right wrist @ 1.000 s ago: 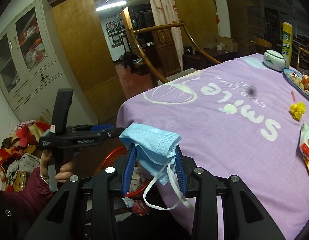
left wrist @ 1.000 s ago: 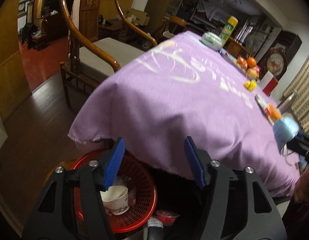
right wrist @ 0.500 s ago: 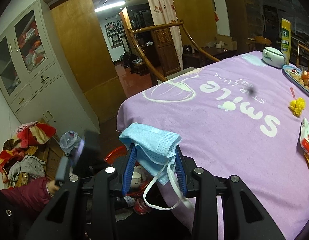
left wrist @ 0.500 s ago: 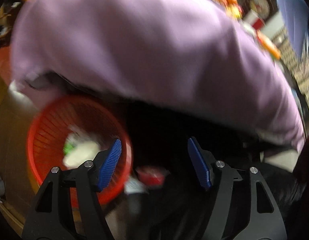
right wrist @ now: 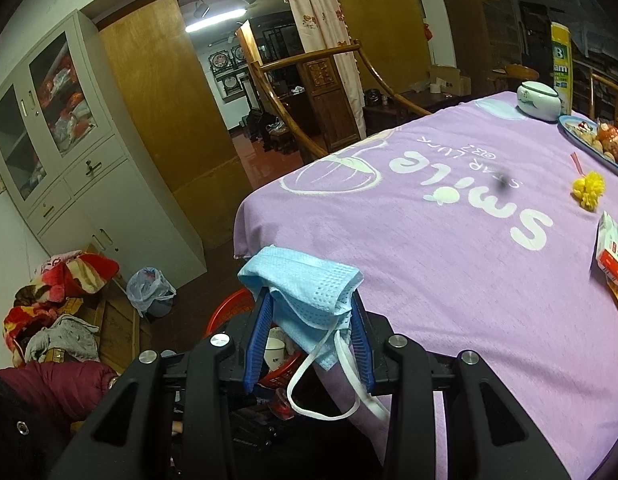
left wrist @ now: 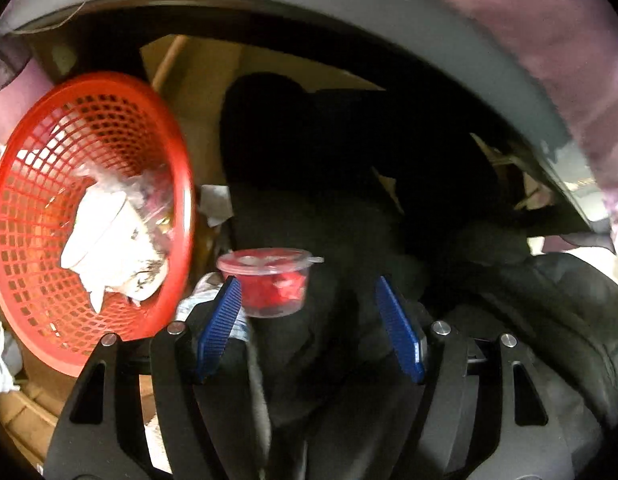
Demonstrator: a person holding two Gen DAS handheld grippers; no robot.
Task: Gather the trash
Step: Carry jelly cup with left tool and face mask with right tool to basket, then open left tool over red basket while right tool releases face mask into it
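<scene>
Under the table edge, my left gripper (left wrist: 305, 283) points down, open with nothing gripped. A small clear lidded cup with red contents (left wrist: 269, 284) lies on dark cloth just past its left fingertip (left wrist: 229, 300). Left of that cup stands the red mesh basket (left wrist: 33, 240), with a white paper cup (left wrist: 105, 236) and crumpled wrappers inside. My right gripper (right wrist: 311, 300) hovers over the table corner, shut on a blue face mask (right wrist: 305, 292) whose white ear loops (right wrist: 329, 392) dangle. Below it the red mesh basket (right wrist: 225, 312) shows in part.
A purple tablecloth (right wrist: 449, 248) bears a yellow pom-pom (right wrist: 589, 188), a red-and-white packet (right wrist: 611, 248), a fruit plate (right wrist: 589, 136) and a white jar (right wrist: 539, 100). A maroon sleeve (right wrist: 57, 388) is at lower left. A cabinet (right wrist: 69, 140), bagged bin (right wrist: 149, 290) and clothes heap (right wrist: 57, 292) stand left.
My left gripper dropped and tipped downward, from looking across the tabletop to looking under its edge at the small red cup. It left the right wrist view. The right gripper kept still with the mask.
</scene>
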